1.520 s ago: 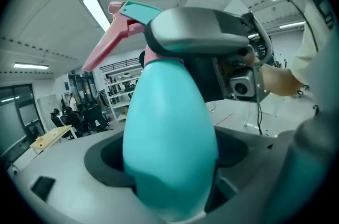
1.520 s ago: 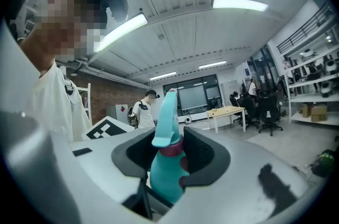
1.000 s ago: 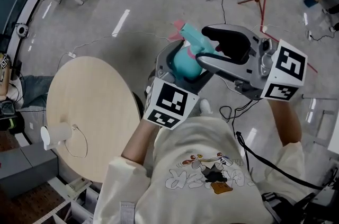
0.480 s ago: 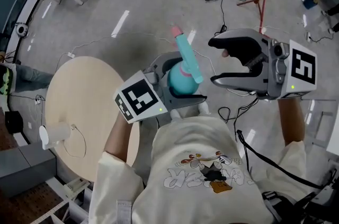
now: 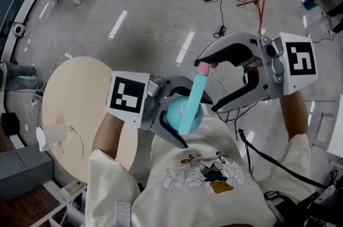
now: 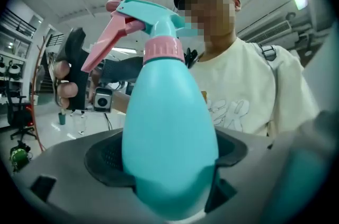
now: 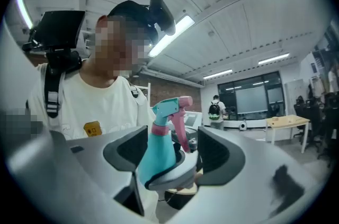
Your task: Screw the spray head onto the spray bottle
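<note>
We grip the spray bottle (image 6: 169,133) by its belly in our left hand-held gripper (image 5: 196,123), steadying it before our chest. Our right hand-held gripper (image 5: 206,86) has just been opening. It is released, its jaws flanking the mounted spray head (image 5: 196,93), likely to re-grip.

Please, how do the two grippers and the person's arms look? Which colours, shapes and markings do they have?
The left gripper and the right gripper are both grey, with long curved jaws and black inner pads. Each carries a white cube with black square markers. The person wears a cream T-shirt with short sleeves; a black cable runs across it.
</note>
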